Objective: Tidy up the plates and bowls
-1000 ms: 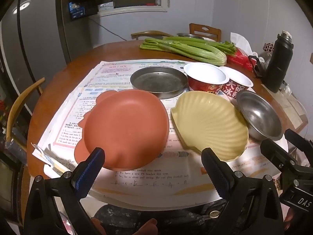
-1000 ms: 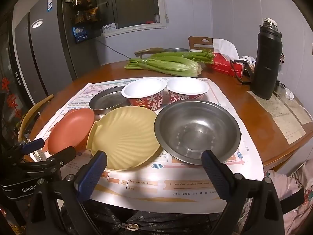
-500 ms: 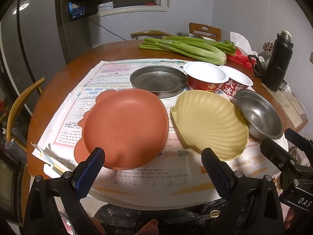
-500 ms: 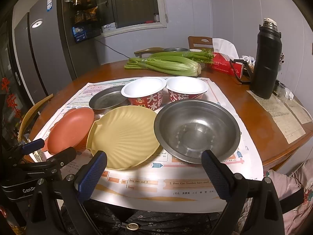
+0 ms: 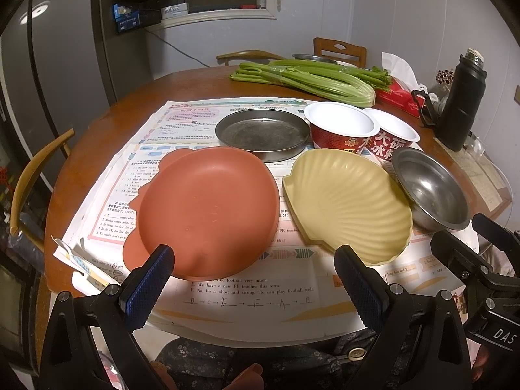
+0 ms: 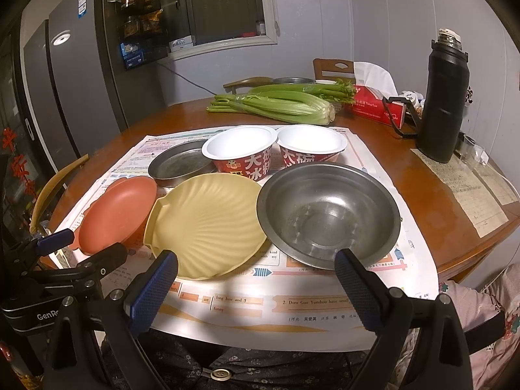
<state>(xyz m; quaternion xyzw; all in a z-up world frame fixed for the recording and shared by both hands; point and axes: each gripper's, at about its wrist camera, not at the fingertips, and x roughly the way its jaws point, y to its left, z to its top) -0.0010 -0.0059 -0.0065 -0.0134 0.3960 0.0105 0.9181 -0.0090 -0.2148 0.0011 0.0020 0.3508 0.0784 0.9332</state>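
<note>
Left gripper (image 5: 253, 279) and right gripper (image 6: 256, 282): fingers spread, empty. Terracotta plate (image 5: 208, 208) at 12 o'clock of left; steel bowl (image 6: 328, 214) at 1 o'clock of right.

Metal, plastic, paper and wood on one round table.

The round steel bowl (image 6: 328, 216) is smooth and shiny, with blurred reflections inside; the flat round metal pan (image 5: 262, 134) looks duller, grey and mottled. The terracotta-red plastic plate (image 5: 208, 209) is smooth and matt, the pale yellow shell-shaped plastic dish (image 6: 208, 224) ribbed with a soft sheen. Two red-sided paper-looking bowls (image 6: 240, 151) have smooth white insides. Printed paper sheets (image 6: 292, 302) lie matt on the glossy brown wooden table (image 6: 406, 169). The tall black flask (image 6: 443, 97) is matt. The blue finger pads (image 6: 151, 295) of the right gripper (image 6: 256, 291) are finely knurled, on black frames.
</note>
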